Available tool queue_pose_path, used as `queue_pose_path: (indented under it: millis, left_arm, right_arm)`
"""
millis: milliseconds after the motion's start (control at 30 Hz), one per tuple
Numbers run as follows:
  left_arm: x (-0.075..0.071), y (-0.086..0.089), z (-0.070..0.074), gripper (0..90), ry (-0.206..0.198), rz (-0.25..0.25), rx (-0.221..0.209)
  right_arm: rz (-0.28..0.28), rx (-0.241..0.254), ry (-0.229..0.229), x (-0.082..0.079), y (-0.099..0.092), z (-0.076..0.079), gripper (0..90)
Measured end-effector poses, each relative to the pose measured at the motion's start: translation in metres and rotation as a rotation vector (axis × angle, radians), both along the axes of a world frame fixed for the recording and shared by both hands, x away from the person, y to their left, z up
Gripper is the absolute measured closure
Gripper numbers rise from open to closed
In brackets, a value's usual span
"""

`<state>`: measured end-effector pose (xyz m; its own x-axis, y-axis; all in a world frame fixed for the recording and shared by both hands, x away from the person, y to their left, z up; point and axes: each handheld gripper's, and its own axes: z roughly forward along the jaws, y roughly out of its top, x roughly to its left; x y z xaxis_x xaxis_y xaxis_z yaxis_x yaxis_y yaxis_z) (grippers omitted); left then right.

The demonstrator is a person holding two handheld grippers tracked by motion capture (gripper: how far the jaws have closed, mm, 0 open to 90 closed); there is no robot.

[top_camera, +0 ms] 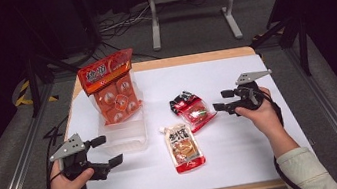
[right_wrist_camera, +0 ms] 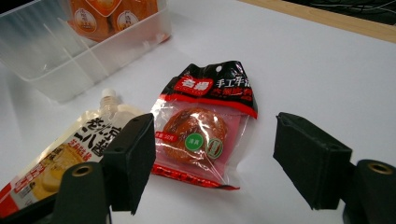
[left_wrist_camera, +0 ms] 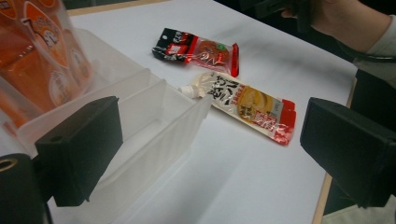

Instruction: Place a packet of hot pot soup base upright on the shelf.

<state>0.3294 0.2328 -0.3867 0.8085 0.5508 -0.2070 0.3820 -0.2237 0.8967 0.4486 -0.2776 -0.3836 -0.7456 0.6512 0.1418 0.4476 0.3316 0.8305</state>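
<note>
A clear plastic bin (top_camera: pixel 125 136) (left_wrist_camera: pixel 154 135) (right_wrist_camera: pixel 56 70) with dividers stands left of centre on the white table. An orange snack bag (top_camera: pixel 112 85) (left_wrist_camera: pixel 42 56) (right_wrist_camera: pixel 112 14) stands upright in its far compartment. A red-and-black snack packet (top_camera: pixel 193 110) (left_wrist_camera: pixel 198 50) (right_wrist_camera: pixel 203 126) lies flat at mid-table. A cream spouted sauce pouch (top_camera: pixel 183 147) (left_wrist_camera: pixel 247 102) (right_wrist_camera: pixel 70 149) lies in front of it. My left gripper (top_camera: pixel 107 151) (left_wrist_camera: pixel 210 154) is open just in front of the bin. My right gripper (top_camera: pixel 223 100) (right_wrist_camera: pixel 215 163) is open right beside the red-and-black packet, which sits between its jaws in the right gripper view.
The table (top_camera: pixel 247 163) has a wooden edge along its near and far sides. A metal stand (top_camera: pixel 190 0) and cables sit on the floor beyond it. A sleeve and hand (left_wrist_camera: pixel 355 23) of the other arm appear in the left gripper view.
</note>
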Motion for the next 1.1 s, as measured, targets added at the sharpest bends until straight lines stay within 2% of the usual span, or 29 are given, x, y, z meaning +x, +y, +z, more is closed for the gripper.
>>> queue_pose_path:
  millis: [100,200,267,467,633,733,833,1033,1100]
  left_arm:
    - [-0.001,-0.005,-0.006,5.9,-0.021,-0.020,-0.007]
    - [-0.003,-0.008,-0.010,6.3,-0.020,-0.026,-0.008]
    - [-0.004,-0.009,-0.014,7.2,-0.014,-0.042,-0.016]
    - [-0.003,-0.009,-0.028,10.9,0.033,-0.051,-0.019]
    - [-0.002,-0.010,-0.029,11.2,0.027,-0.065,-0.019]
    - [-0.002,-0.012,-0.031,11.1,0.022,-0.077,0.004]
    - [-0.003,-0.014,-0.031,11.0,0.028,-0.086,0.006]
    - [-0.004,-0.014,-0.031,11.0,0.011,-0.095,0.000]
    - [-0.005,-0.015,-0.032,11.1,0.021,-0.098,-0.004]
  right_arm:
    - [-0.008,0.009,0.011,0.009,0.005,-0.003,30.4]
    - [-0.013,0.006,0.017,0.014,0.008,-0.005,30.4]
    - [-0.019,0.003,0.024,0.020,0.013,-0.008,30.5]
    - [-0.026,-0.001,0.039,0.033,0.024,-0.017,30.6]
    - [-0.034,0.009,0.054,0.041,0.030,-0.022,30.6]
    - [-0.038,0.009,0.064,0.047,0.034,-0.026,31.1]
    - [-0.037,0.000,0.073,0.052,0.039,-0.029,31.3]
    - [-0.038,-0.016,0.082,0.059,0.046,-0.035,31.7]
    - [-0.039,-0.017,0.087,0.061,0.047,-0.037,31.9]
